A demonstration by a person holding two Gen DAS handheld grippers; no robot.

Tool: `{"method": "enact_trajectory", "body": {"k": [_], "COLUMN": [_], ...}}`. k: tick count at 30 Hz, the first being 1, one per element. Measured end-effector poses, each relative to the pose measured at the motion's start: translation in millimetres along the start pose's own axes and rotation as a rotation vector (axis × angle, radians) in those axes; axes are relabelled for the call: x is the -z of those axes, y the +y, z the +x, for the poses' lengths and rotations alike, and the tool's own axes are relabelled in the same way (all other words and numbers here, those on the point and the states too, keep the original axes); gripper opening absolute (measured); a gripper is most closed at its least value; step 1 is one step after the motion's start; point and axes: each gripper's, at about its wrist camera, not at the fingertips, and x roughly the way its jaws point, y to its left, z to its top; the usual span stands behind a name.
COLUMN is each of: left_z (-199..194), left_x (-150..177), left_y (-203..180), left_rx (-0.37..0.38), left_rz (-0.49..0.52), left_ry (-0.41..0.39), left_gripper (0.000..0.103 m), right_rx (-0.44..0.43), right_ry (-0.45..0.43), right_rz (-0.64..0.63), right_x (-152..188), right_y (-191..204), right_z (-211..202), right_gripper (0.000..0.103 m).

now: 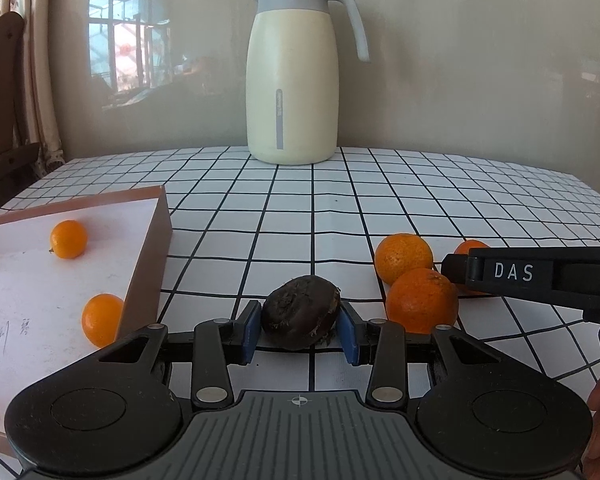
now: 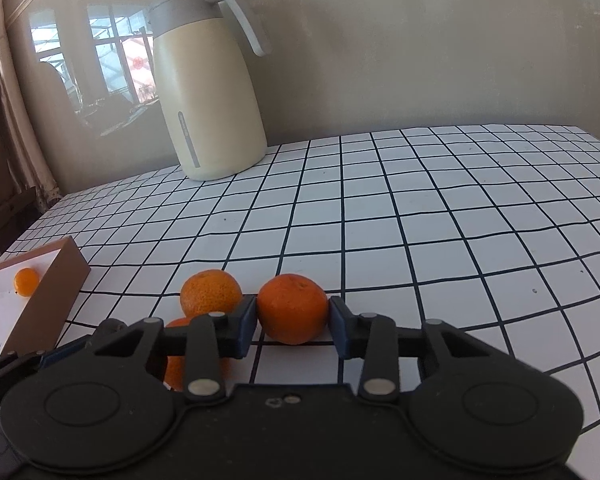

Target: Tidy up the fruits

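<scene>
Though shrivelled, dark fruit [image 1: 300,312] between left hand-held gripper [image 1: 300,330] pads; matte, rough-skinned

Shallow brown-walled cardboard box with white floor [image 1: 150,264]: cut off by the left edge in both views, to the left of the left tongs.
Lower small orange kumquat in that box [image 1: 100,319]: partly behind the box wall and the tongs' black linkage.
Third orange mandarin [image 1: 469,247]: mostly hidden behind the right tongs' black finger (only its top shows).
Orange mandarin left of the right tongs [image 2: 176,354]: largely covered by the linkage.
Handwriting on the box floor [image 1: 4,334]: too small to read.
Grey label strip on the cream thermos jug [image 1: 279,119]: illegible.
</scene>
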Motion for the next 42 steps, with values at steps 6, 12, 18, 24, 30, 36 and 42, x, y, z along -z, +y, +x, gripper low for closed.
{"method": "enact_trajectory", "body": {"k": [6, 12, 18, 24, 30, 36, 42], "left_z": [-1, -6, -17, -35, -58, -82, -105], "left_x": [1, 4, 6, 6, 5, 3, 3], "left_y": [-1, -3, -4, 2, 10, 33, 62], "left_rx": [0.002, 0.017, 0.034, 0.058, 0.089, 0.094, 0.06], "left_rz": [0.01, 0.02, 0.036, 0.039, 0.045, 0.02, 0.003], "left_ry": [-0.009, -0.019, -0.044, -0.074, -0.11, -0.146, -0.194], "left_gripper": [0.041, 0.041, 0.041, 0.041, 0.041, 0.041, 0.041], "right_rx": [0.007, 0.008, 0.011, 0.009, -0.007, -0.042, -0.099], "right_ry": [-0.012, -0.028, -0.047, -0.067, -0.091, -0.129, -0.158], "right_rz": [-0.007, -0.004, -0.017, -0.035, -0.043, -0.063, -0.096], "right_x": [2, 4, 9, 12, 20, 23, 25], "right_y": [-2, -5, -3, 3, 12, 27, 50], "right_z": [-6, -18, -34, -52, -74, -92, -101], "right_gripper": [0.03, 0.03, 0.03, 0.03, 0.03, 0.03, 0.03]}}
